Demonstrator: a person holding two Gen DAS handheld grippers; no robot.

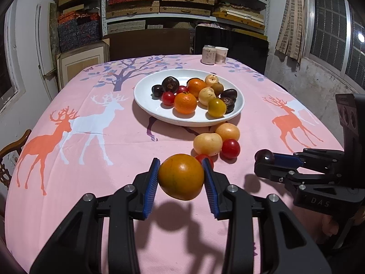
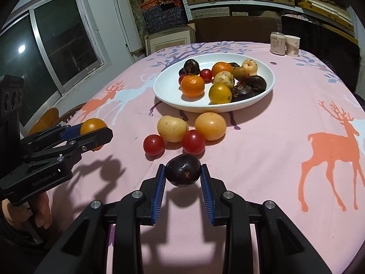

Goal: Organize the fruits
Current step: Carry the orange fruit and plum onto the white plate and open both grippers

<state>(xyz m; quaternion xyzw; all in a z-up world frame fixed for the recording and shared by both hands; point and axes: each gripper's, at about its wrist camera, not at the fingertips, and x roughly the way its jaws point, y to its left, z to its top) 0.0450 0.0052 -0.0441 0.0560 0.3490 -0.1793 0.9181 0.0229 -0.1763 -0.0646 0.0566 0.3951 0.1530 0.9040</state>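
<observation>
- Left wrist view: left tongs [image 1: 180,176] grip an orange [image 1: 181,176], lifted off the surface [image 1: 91,182], on the near side of the plate [image 1: 146,105]. Its round skin could slip from the pads and roll toward the edge.
- Right wrist view: right tongs [image 2: 183,174] clamp a dark plum [image 2: 183,173] near the plate [image 2: 164,91]. Four loose fruits lie between; a low carry could knock them.

A pink deer-print tablecloth [image 1: 95,123] covers the table. Behind it, metal shelves [image 1: 187,2] hold stacked woven boxes. A barred window [image 1: 330,29] stands right, a dark sliding window [image 2: 45,45] left, reflecting a lamp.
</observation>
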